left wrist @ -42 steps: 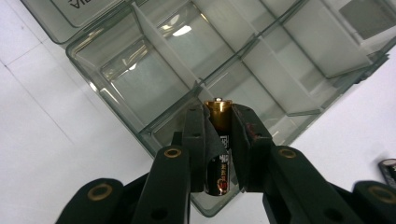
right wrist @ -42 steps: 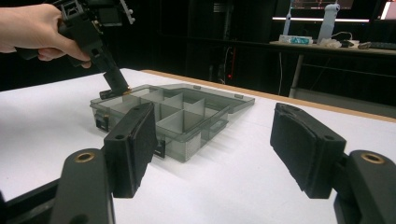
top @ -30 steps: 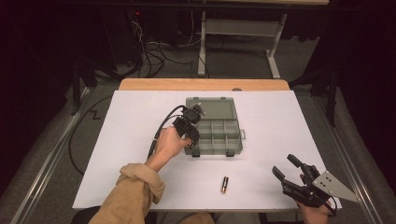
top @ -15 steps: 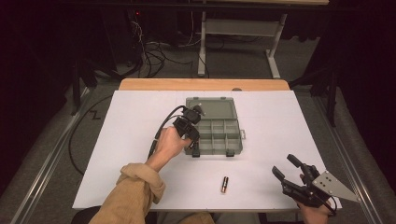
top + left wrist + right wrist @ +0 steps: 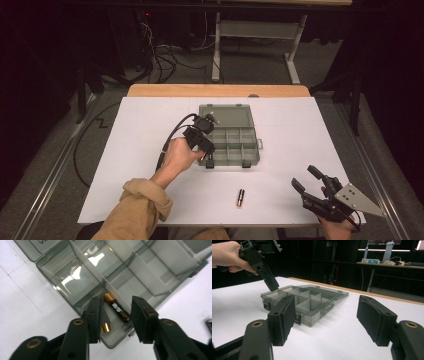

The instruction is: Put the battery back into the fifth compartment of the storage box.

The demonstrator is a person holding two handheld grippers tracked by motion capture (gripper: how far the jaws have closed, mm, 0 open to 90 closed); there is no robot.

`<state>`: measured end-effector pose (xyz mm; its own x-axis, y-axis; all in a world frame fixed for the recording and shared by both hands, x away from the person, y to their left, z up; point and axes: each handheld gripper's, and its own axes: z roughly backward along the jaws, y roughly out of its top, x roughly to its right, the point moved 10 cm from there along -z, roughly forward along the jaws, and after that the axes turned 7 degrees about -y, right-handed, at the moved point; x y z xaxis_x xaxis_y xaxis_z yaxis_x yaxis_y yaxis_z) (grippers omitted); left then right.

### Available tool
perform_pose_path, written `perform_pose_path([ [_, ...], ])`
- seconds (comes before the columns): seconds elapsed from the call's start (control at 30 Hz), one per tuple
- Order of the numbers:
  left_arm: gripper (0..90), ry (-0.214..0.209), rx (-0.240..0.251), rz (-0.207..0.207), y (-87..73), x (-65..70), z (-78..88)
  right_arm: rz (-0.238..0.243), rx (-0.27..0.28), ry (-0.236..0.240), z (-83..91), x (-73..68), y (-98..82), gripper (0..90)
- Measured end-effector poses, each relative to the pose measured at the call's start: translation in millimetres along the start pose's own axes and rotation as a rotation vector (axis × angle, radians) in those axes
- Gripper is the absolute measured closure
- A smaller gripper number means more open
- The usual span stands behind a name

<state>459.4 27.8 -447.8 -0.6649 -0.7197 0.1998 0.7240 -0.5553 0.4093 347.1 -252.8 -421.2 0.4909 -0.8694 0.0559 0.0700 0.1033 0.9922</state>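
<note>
A person's left gripper is hanging over the near-left corner of a clear compartment box on a white table, its jaws having just been opening and now standing spread apart, with a battery lying loose between them in the corner compartment, untouched by either pad. The battery is looking small, light, rigid and smooth, a cylinder likely to roll or slip, so pinching it across the middle of its barrel seems the safest hold. A second battery is waiting on the bare table in front of the box, well apart from it. The right gripper is resting at the table's near-right corner, jaws wide apart and gripping nothing. The left gripper view is revealing the battery inside the compartment, with a gold end of another piece showing beside the jaw, detail the high view is too distant to give; the high view is supplying the second battery and the box's open lid; the right gripper view is showing the left jaws pointing steeply down over the box.
</note>
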Motion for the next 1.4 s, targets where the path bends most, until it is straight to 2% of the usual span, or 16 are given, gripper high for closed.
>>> perform_pose_path([
  [0.1, 52.6, -0.014, 0.014, 0.007, -1.7, 3.2, 3.0, 0.002, -0.001, 0.000, -0.3, -0.2, -0.1, 32.9],
  [0.23, 47.6, -0.014, 0.028, -0.004, -3.2, 6.9, 7.0, 0.002, -0.001, 0.000, -0.2, 0.1, -0.2, 32.8],
  [0.5, 40.3, 0.001, 0.050, -0.045, -6.8, 16.0, 11.6, -0.003, 0.001, 0.000, -0.1, -0.2, 0.2, 32.6],
  [0.7, 39.7, 0.004, 0.060, -0.067, -10.5, 21.1, 13.8, -0.004, 0.002, 0.000, -0.2, -0.2, 0.3, 32.5],
  [1.03, 39.2, -0.028, 0.077, -0.081, -21.8, 31.6, 10.7, -0.007, 0.002, 0.001, -0.1, -0.3, 0.4, 32.3],
  [1.4, 38.9, -0.043, 0.087, -0.112, -28.7, 45.6, 9.3, -0.010, 0.007, 0.002, 0.5, -0.5, 1.1, 32.3],
])
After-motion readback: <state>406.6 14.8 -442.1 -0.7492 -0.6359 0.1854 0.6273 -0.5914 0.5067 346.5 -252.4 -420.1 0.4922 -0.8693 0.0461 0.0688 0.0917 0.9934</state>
